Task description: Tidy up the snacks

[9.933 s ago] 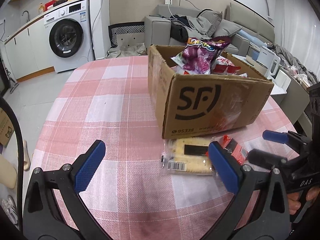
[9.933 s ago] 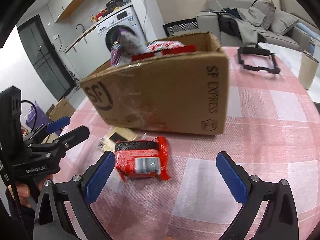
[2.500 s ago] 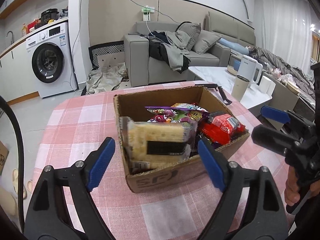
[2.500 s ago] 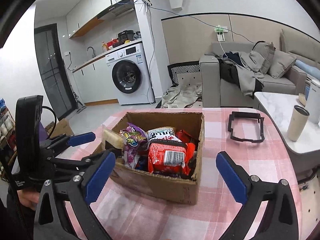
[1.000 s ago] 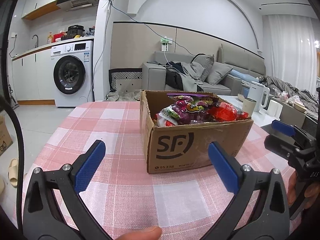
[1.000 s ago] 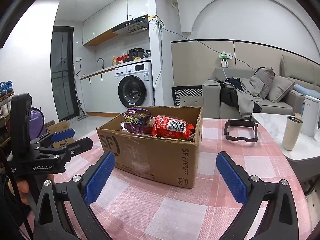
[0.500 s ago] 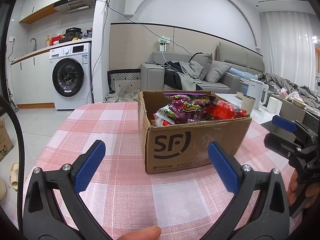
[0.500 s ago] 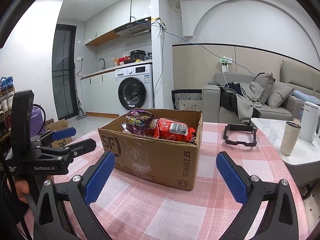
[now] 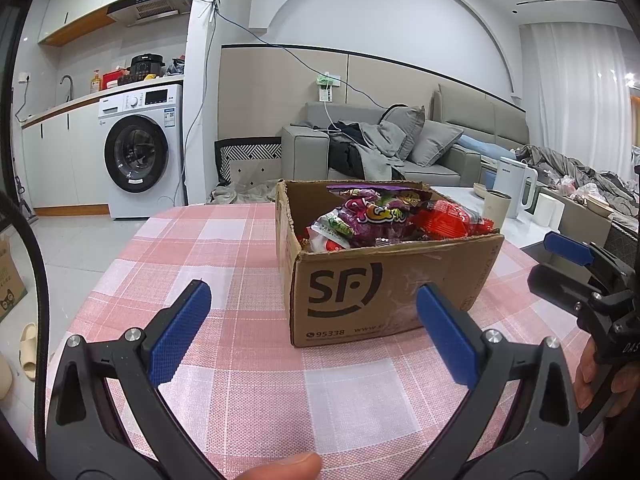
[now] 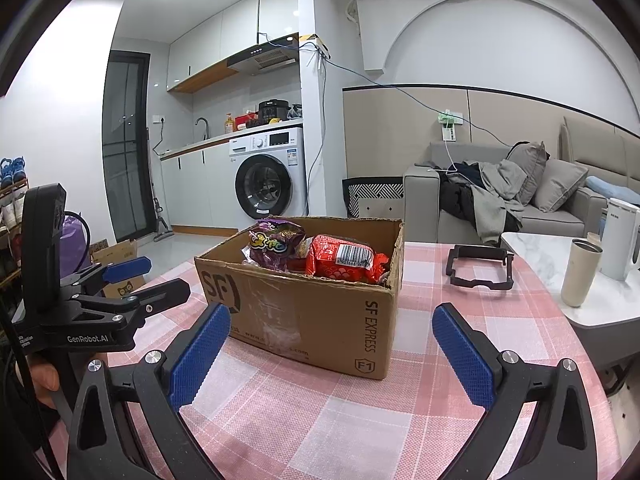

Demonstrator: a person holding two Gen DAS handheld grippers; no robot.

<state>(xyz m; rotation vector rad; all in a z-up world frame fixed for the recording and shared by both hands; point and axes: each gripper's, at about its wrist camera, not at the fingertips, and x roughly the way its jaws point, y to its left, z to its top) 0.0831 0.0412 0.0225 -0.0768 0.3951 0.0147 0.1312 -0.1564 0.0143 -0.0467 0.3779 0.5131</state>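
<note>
A brown SF cardboard box (image 9: 384, 296) stands on the pink checked tablecloth (image 9: 224, 280) and holds a purple snack bag (image 9: 372, 216), a red snack pack (image 9: 448, 222) and other packets. It also shows in the right wrist view (image 10: 304, 312), with the purple bag (image 10: 274, 244) and the red pack (image 10: 344, 262) inside. My left gripper (image 9: 312, 332) is open and empty, in front of the box. My right gripper (image 10: 330, 344) is open and empty, facing the box's right front corner. Each gripper shows in the other's view, the right one (image 9: 568, 264) and the left one (image 10: 132, 276).
A black rectangular frame (image 10: 480, 266) lies on the table behind the box. A beige cup (image 10: 580, 272) and a white kettle (image 10: 620, 236) stand on a white side table at the right. A washing machine (image 9: 140, 152) and a sofa (image 9: 400, 152) are beyond.
Both grippers have pulled back and lowered slightly, level with the box front. The box and its snacks have not moved in the last second. Earlier the two packets on the table went into the box.
</note>
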